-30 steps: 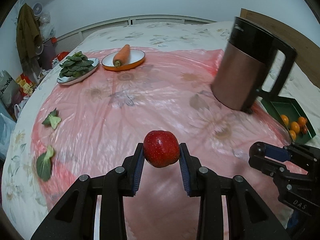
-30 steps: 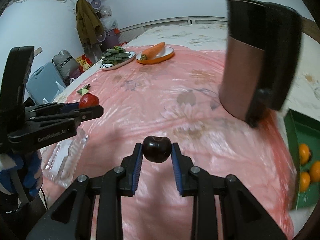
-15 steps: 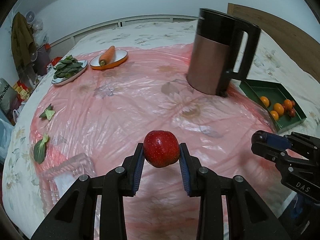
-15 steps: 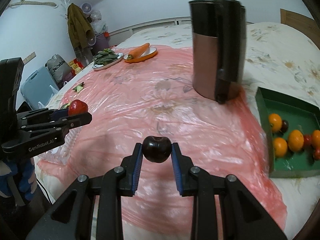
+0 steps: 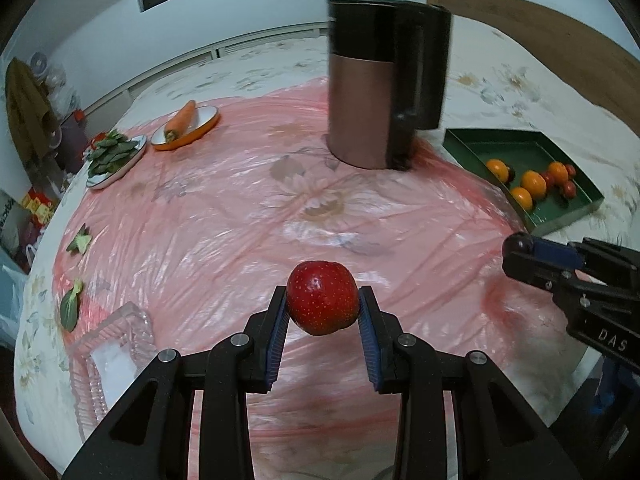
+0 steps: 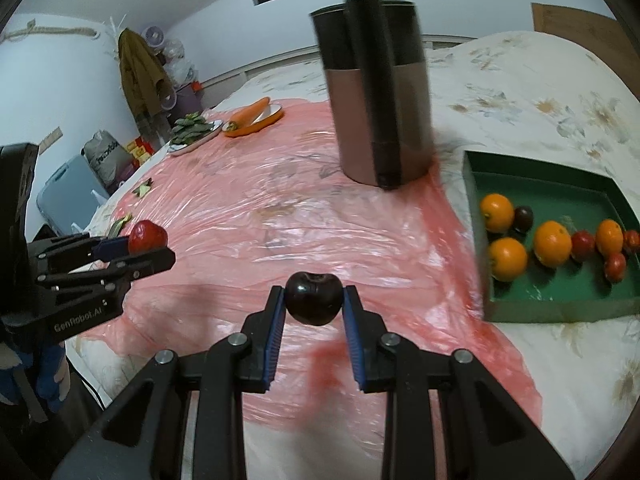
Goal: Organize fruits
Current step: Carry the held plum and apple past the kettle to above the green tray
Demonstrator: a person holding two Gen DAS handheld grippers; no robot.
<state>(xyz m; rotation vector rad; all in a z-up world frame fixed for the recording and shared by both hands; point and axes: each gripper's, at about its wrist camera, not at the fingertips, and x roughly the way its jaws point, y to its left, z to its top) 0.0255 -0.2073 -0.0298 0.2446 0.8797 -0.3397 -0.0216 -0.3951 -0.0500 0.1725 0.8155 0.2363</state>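
Two tools hang over the bed (image 6: 520, 92), each holding one fruit. The left tool (image 5: 322, 309) is clamped on a red apple (image 5: 322, 303); the right tool (image 6: 314, 299) grips a dark plum (image 6: 314, 298). Both fruits are in the air above the pink sheet (image 5: 224, 232).

To the right lies one green tray (image 6: 560, 305) holding four oranges (image 6: 552, 243), one dark fruit and four small red ones. One kettle (image 6: 378, 96) stands just beside the tray. At the far side sit two plates: one with a carrot (image 5: 181, 120), one with greens (image 5: 112, 153). Two loose leaves (image 5: 71, 304) lie at the left, and one clear dish (image 5: 108, 364) near them.
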